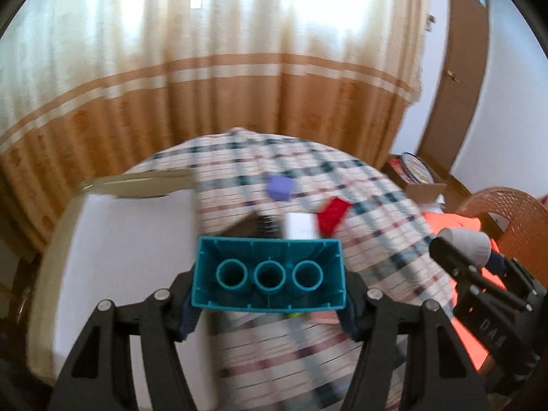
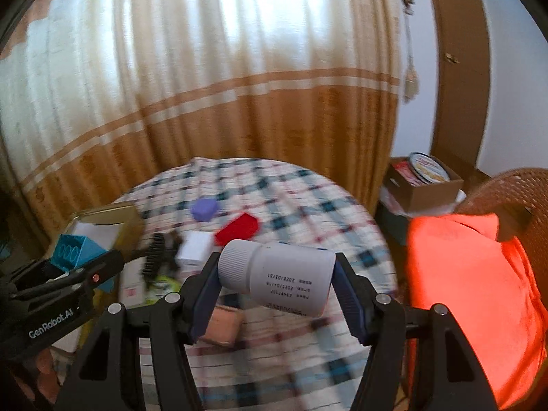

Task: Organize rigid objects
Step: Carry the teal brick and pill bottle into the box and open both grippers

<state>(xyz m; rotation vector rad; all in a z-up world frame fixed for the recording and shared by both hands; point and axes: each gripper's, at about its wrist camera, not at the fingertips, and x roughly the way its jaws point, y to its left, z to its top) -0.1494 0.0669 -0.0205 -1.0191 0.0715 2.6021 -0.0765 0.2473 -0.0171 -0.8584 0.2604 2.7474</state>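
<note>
Two grippers, each loaded: the left gripper (image 1: 269,303) clamps one teal building block (image 1: 269,275), hollow underside facing the camera; the right gripper (image 2: 274,282) pinches one white pill bottle (image 2: 275,277) lying sideways. On the checked tablecloth (image 2: 291,198) at 12 o'clock lie one purple block (image 2: 204,209), one red block (image 2: 237,228) and one white box (image 2: 194,249). One tray (image 1: 137,181) sits at 10 o'clock by the table's edge.

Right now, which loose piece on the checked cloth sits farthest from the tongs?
The purple block. It lies beyond the red piece and the white box, farther up the cloth than either.
</note>
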